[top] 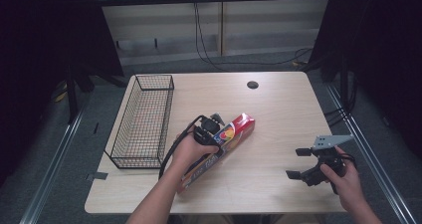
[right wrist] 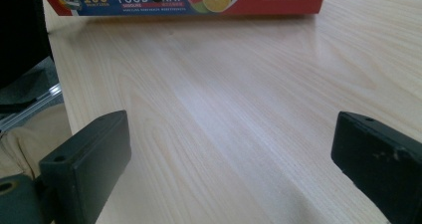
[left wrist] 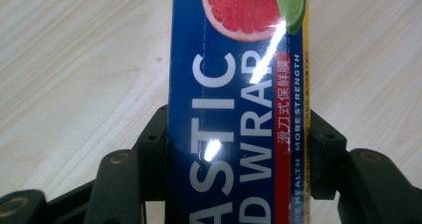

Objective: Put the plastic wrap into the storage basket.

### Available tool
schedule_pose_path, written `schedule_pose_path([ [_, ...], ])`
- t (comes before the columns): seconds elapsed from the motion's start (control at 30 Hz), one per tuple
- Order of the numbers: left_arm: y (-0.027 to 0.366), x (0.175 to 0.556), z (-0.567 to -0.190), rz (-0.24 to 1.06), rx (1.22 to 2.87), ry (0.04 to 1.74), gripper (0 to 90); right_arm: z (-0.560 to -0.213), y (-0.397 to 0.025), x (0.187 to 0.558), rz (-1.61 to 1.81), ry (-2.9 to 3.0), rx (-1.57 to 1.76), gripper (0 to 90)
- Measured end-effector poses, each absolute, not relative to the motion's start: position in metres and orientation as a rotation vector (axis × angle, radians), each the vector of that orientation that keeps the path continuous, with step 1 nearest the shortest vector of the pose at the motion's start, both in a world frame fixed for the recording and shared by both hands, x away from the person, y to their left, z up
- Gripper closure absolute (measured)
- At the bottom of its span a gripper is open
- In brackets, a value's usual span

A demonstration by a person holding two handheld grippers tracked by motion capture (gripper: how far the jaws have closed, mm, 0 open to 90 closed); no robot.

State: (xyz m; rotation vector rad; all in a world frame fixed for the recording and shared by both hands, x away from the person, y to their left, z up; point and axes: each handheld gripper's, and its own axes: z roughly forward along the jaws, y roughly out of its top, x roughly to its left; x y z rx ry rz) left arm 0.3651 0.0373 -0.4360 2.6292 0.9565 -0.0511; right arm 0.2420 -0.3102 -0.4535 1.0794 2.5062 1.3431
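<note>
Nearest the person, the right gripper [top: 300, 163] sits low at the table's [top: 278, 104] front right corner, jaws spread wide w/ nothing between them; in the right gripper view it's bare wood between the two black pads [right wrist: 89, 157]. It points across toward the box, well apart from it.

Mid-table, the left gripper [top: 215, 129] is clamped on the plastic wrap box [top: 234, 132]. In the left gripper view the jaws press both long sides of the box [left wrist: 234, 109], approx at mid length, so the grip is across the short width.

Long axis of the box runs diagonally, near end by the front edge, far red end pointing away & to the right. Box lies on or just above the table, can't tell which.

Farther left stands the wire basket [top: 142, 119], its long side running front to back, just beside the left hand [top: 191, 152]. Left arm is clearly the nearer one; I'd judge the box needs swinging left & turning to line up w/ the basket's length
</note>
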Motion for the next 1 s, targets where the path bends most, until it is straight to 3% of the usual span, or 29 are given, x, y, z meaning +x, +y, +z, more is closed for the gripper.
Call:
schedule_pose_path([
  [1.0, 0.071, 0.373, -0.397, 0.000, 2.536, 1.127, 43.1, -0.454, -0.310, 0.242, 1.340, 2.508, 1.088, 2.4],
])
